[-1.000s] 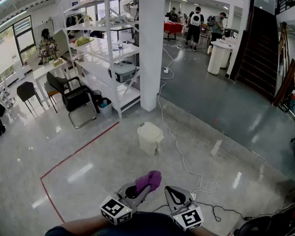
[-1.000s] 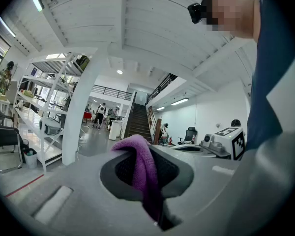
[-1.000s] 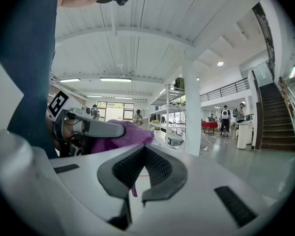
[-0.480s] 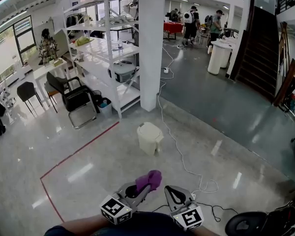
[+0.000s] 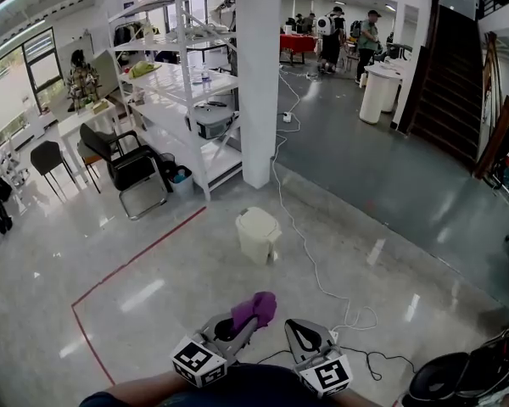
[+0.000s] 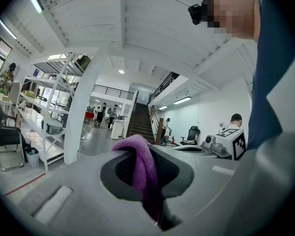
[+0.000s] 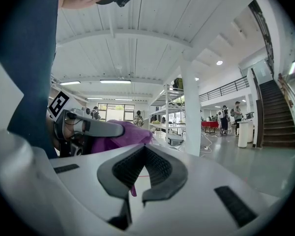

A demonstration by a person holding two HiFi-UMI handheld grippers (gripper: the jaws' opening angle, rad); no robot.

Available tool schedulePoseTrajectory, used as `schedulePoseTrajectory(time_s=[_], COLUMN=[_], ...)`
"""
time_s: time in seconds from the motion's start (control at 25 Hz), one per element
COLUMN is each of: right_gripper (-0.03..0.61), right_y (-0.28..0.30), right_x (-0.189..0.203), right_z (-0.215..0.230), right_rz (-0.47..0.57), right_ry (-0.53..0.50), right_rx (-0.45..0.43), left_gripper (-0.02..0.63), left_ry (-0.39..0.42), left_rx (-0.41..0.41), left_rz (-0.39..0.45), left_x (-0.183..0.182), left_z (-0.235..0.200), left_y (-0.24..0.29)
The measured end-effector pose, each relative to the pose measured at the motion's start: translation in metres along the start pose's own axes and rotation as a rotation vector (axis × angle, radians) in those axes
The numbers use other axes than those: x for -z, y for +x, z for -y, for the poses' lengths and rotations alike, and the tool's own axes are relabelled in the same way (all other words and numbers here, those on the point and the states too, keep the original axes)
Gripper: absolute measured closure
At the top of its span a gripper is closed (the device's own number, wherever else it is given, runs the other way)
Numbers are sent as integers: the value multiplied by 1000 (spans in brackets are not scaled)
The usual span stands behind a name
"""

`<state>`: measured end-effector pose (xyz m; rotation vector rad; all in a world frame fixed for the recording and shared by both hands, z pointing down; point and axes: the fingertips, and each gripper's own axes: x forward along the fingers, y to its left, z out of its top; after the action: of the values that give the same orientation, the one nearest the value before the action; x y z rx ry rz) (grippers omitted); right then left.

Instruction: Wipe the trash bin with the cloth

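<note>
Approach step; wiping not begun. Left hand-held gripper (image 5: 242, 329) clamped on purple cloth (image 5: 255, 309), close to body. Right hand-held gripper (image 5: 295, 333): jaws together, nothing between. Cream lidded trash bin (image 5: 258, 237) on floor (image 5: 153, 261), well ahead, near white pillar (image 5: 259, 75). Next, probably: close distance, lower cloth onto lid.

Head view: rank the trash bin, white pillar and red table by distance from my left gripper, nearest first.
1. Trash bin, on the floor straight ahead.
2. White pillar, just behind the bin.
3. Red table, farthest back, upper centre.
</note>
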<state>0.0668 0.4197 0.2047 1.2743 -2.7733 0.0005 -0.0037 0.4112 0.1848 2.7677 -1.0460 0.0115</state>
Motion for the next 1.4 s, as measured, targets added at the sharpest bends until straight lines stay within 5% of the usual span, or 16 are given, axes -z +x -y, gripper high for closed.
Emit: schedulePoseTrajectory(time_s=[0.36, 0.92, 1.4], right_gripper=[572, 572, 572], right_y=[50, 243, 352], right_x=[0, -4, -15], right_z=[26, 101, 137], right_rz=[-19, -78, -100], right_ry=[28, 28, 38], right_rx=[22, 123, 201], left_gripper=[591, 591, 591], left_ry=[-30, -44, -66], left_rx=[-13, 35, 103], left_rz=[26, 58, 38], left_x=[-13, -53, -66], left_z=[-57, -260, -368], left_y=[28, 103, 141])
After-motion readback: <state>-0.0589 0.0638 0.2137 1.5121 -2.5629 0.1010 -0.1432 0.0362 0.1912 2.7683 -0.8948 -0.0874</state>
